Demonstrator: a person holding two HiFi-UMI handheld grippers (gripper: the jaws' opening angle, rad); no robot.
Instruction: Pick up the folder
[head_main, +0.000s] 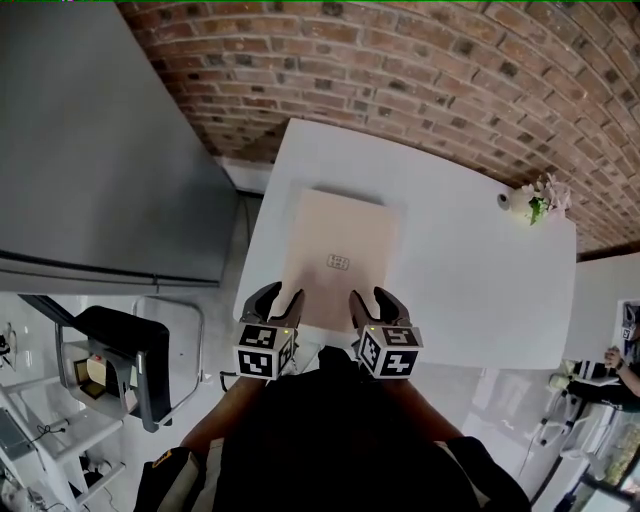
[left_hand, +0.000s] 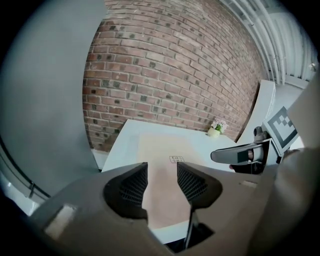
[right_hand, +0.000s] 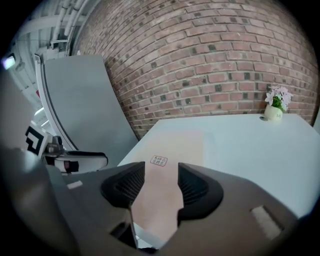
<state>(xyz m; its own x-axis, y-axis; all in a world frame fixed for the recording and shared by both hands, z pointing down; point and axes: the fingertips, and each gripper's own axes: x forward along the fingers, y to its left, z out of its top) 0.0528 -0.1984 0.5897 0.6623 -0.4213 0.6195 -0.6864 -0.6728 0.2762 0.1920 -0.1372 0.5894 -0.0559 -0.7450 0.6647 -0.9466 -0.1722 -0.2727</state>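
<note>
A pale beige folder (head_main: 338, 255) with a small printed label lies flat on the white table (head_main: 470, 270), its near edge toward me. My left gripper (head_main: 275, 303) hovers at the folder's near left corner, jaws parted, nothing between them. My right gripper (head_main: 379, 304) hovers at the near right corner, likewise open and empty. Through the left gripper (left_hand: 162, 184) I see the folder (left_hand: 167, 172) lying ahead beyond the pads. The right gripper view shows the same folder (right_hand: 165, 165) past the right gripper (right_hand: 161, 185).
A small white vase with flowers (head_main: 535, 198) stands at the table's far right corner. A brick wall (head_main: 420, 70) runs behind the table. A grey panel (head_main: 90, 150) stands to the left, and a chair (head_main: 125, 350) sits at lower left.
</note>
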